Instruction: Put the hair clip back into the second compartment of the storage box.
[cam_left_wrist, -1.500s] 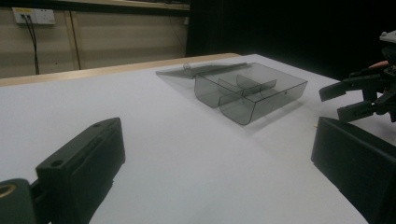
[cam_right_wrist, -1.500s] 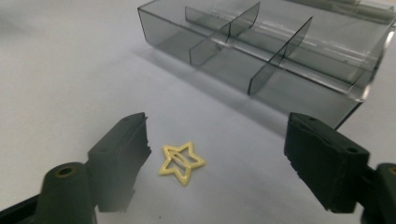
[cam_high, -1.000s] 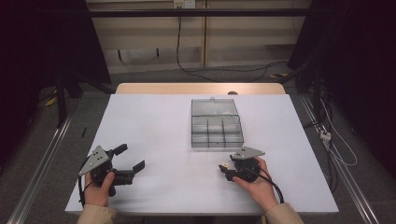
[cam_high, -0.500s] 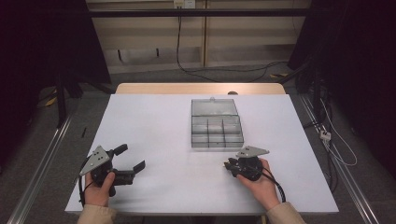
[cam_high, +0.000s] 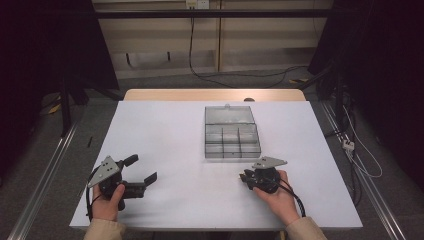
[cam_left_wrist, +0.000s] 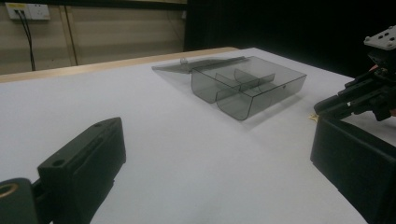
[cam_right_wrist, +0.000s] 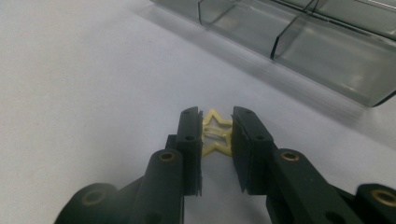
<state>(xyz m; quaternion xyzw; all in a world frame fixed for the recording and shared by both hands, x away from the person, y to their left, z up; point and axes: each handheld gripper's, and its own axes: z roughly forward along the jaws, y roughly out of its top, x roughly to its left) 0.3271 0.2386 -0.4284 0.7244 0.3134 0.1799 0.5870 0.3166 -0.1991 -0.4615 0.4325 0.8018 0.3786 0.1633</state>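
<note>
A small yellow star-shaped piece (cam_right_wrist: 215, 135) lies on the white table (cam_high: 175, 135), pinched between the pads of my right gripper (cam_right_wrist: 215, 114). In the high view that gripper (cam_high: 246, 179) sits near the front edge, just below the clear compartment box (cam_high: 232, 135). The box (cam_right_wrist: 327, 42) is open, its lid laid flat behind it, and its compartments look empty. My left gripper (cam_high: 143, 168) rests at the front left, jaws wide apart with nothing between them (cam_left_wrist: 215, 140). In the left gripper view, the right gripper (cam_left_wrist: 355, 98) is at the far right.
Beyond the table's far wooden edge (cam_high: 215, 94), cables (cam_high: 240, 75) run across the floor. Metal rails (cam_high: 45, 170) flank the table on both sides. Open tabletop spreads between the two grippers and to the left of the box.
The right gripper's jaws look slightly narrower than a second ago. Both hands have stayed where they were.
</note>
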